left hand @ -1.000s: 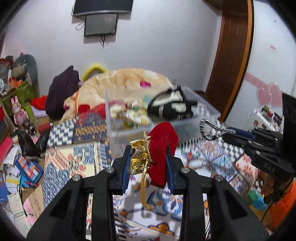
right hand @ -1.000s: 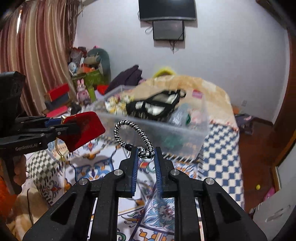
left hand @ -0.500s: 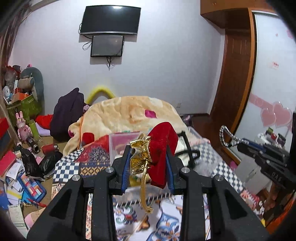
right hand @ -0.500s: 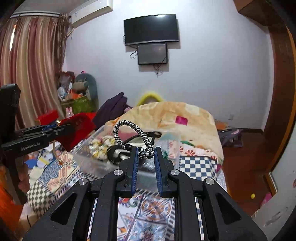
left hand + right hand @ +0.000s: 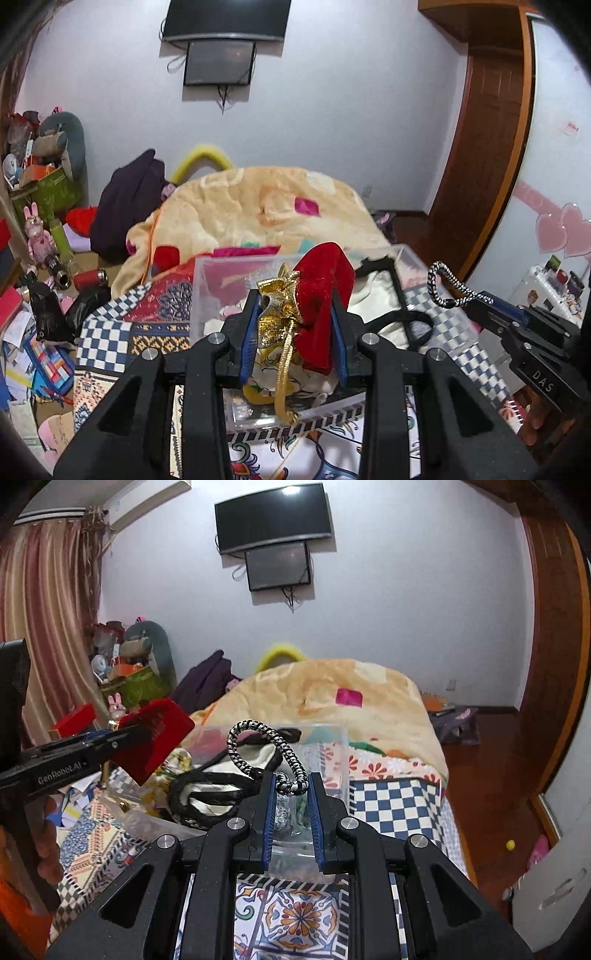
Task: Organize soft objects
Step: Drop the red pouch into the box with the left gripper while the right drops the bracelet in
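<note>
My left gripper (image 5: 293,314) is shut on a red velvet pouch with gold trim (image 5: 317,291) and holds it above the near edge of a clear plastic bin (image 5: 207,284). The pouch also shows in the right wrist view (image 5: 153,734). My right gripper (image 5: 291,786) is shut on a black-and-white braided loop (image 5: 266,738), held over the same bin (image 5: 332,746); the loop also shows in the left wrist view (image 5: 443,286). A black and cream cloth bag (image 5: 210,779) and several small items lie in the bin.
The bin stands on a bed with a patterned cover (image 5: 295,915) and a blue checked cloth (image 5: 399,805). A peach blanket (image 5: 258,206) and dark clothes (image 5: 129,206) lie behind. Clutter fills the floor at left (image 5: 33,332). A wooden door (image 5: 484,147) is at right.
Both grippers have moved forward toward the bin and dipped down since half a second ago; the bin is now right under the fingertips. Both keep hold of their objects.
</note>
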`<action>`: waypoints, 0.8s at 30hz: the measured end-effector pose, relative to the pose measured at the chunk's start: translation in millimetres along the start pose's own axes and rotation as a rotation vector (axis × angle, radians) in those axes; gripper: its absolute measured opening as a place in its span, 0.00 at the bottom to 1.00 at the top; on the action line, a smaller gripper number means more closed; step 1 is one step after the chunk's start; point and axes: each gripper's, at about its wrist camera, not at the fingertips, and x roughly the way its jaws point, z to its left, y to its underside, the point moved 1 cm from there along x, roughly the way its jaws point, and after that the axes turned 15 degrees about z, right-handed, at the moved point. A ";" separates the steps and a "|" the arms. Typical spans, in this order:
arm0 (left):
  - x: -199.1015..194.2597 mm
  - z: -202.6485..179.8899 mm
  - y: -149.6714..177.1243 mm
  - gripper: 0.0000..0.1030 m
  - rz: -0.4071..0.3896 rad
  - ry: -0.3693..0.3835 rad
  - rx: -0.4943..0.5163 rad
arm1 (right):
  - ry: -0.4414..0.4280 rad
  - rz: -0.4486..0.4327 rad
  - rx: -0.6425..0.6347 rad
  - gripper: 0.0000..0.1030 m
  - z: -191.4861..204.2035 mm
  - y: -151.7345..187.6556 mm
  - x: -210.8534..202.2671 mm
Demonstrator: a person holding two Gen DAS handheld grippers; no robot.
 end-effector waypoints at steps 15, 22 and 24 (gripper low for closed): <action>26.8 15.5 9.3 0.65 0.089 0.011 -0.030 | 0.028 0.104 -0.003 0.28 0.3 5.6 19.8; -0.2 15.5 10.4 0.69 0.047 0.040 -0.030 | 0.042 0.064 -0.023 0.42 2.6 5.4 -1.0; -14.7 12.4 9.9 0.69 0.019 0.046 -0.023 | 0.040 0.044 -0.028 0.42 2.1 4.3 -11.2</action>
